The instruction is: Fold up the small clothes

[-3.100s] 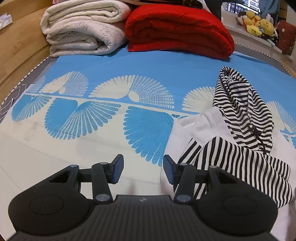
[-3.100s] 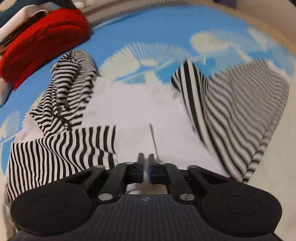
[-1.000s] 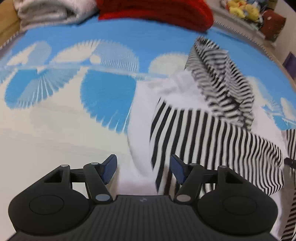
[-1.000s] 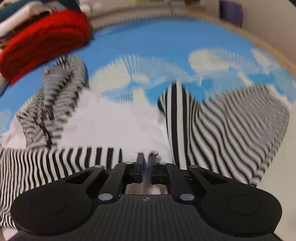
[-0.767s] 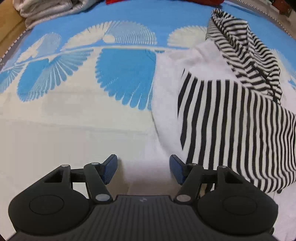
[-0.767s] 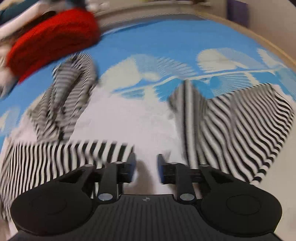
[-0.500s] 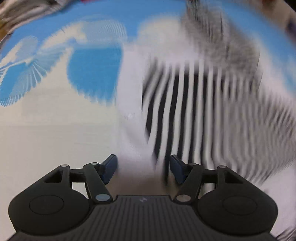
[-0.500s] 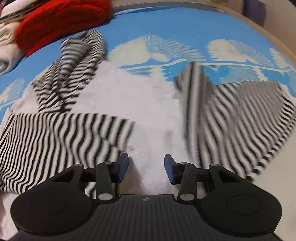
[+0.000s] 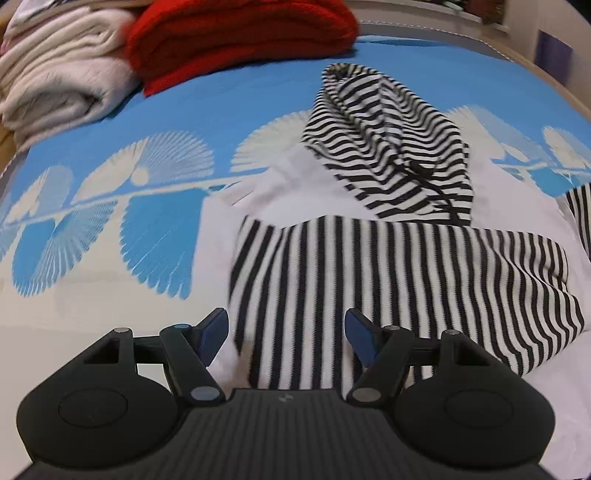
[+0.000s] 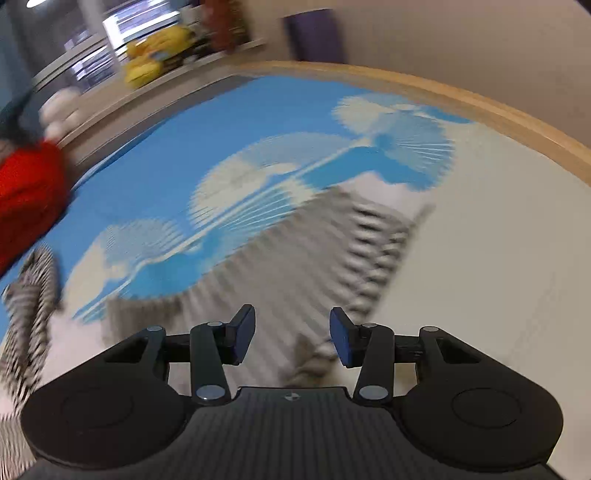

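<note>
Bedsheet [image 9: 207, 92] — bright blue above, cream below, printed with fan-shaped motifs in white and blue. Hooded top [image 9: 288, 184] — white body; hood [image 9: 388, 147] and sleeve [image 9: 388, 280] in black-and-white stripes, the far sleeve [image 10: 314, 258] blurring to grey. Folded blanket [image 9: 240, 33], red; folded blanket beside it [image 9: 59, 74], off-white. Gripper bodies black, with dark blue pads [image 9: 212, 330]. Soft toys [image 10: 155, 59], yellow.

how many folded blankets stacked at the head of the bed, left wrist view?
2. A cream blanket at far left and a red blanket beside it on its right, touching it. Cloth peeks above both at the frame's top edge, so more may be hidden.
</note>
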Motion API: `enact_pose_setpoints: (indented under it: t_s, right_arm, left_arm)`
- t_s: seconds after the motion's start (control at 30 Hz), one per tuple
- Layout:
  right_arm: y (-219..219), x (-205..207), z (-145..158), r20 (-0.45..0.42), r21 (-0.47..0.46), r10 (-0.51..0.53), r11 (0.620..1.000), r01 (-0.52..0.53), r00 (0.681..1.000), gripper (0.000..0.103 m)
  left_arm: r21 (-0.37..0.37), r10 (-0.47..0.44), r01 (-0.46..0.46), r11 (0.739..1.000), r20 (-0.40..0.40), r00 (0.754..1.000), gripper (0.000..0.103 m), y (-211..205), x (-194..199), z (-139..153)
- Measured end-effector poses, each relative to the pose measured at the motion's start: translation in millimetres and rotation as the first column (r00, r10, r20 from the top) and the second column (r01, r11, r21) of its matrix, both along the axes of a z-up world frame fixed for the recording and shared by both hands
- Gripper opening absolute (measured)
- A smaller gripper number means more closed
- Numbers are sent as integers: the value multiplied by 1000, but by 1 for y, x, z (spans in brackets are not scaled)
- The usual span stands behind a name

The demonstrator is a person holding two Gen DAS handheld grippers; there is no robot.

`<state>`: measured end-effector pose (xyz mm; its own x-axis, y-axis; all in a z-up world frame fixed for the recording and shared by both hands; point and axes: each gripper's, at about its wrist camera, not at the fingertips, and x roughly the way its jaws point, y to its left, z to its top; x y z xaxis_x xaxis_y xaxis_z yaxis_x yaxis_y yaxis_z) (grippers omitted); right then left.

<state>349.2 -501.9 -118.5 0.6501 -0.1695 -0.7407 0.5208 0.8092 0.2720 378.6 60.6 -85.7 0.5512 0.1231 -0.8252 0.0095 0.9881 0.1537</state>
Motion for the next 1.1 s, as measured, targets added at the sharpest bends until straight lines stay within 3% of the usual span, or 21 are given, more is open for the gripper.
enact_pose_setpoints:
  t_s: [0.13,0.37,0.47,0.57,0.63,0.67,0.77,0.9,1.0,1.03,1.1]
  right_arm:
    - [-38,-3,-15,7,18,-81,997,81,997,46]
    - [-80,10,-50,5,175,-211,962,207,977,47]
    - [-93,18,-67,17,275,-233,936,220,972,48]
    - [-94,26,-68,49,260,-231,942,211,972,47]
    - [-93,31,-68,58,237,-238,947,218,970,15]
    - [-93,30,-67,58,219,-255,947,236,965,3]
    - [-84,26,-45,94,89,-324,945,316,941,3]
    - [-29,38,13,191,-192,-238,943,273,952,2]
    - [56,41,60,292,-411,8,904,117,956,3]
    - [84,38,72,315,-447,99,893,55,944,3]
    - [149,30,92,337,-494,312,862,-116,888,3]
  left_arm:
    - [-7,0,0,1000,2,1000,75,-8,6,-6]
    - [7,-7,7,1000,-6,1000,75,-12,9,-11]
    - [11,-5,6,1000,-9,1000,75,-11,10,-13]
    - [15,-7,7,1000,-9,1000,75,-10,10,-14]
    - [16,-7,7,1000,-9,1000,75,-8,10,-13]
    - [16,-4,5,1000,-8,1000,75,-6,10,-12]
    - [4,19,-19,1000,-4,1000,75,3,10,-8]
    - [-18,63,-63,998,2,998,75,21,7,-1]
    - [-45,101,-101,994,4,995,75,38,5,6]
    - [-54,115,-115,992,5,993,75,44,4,8]
    - [-71,147,-146,987,8,989,75,58,3,13]
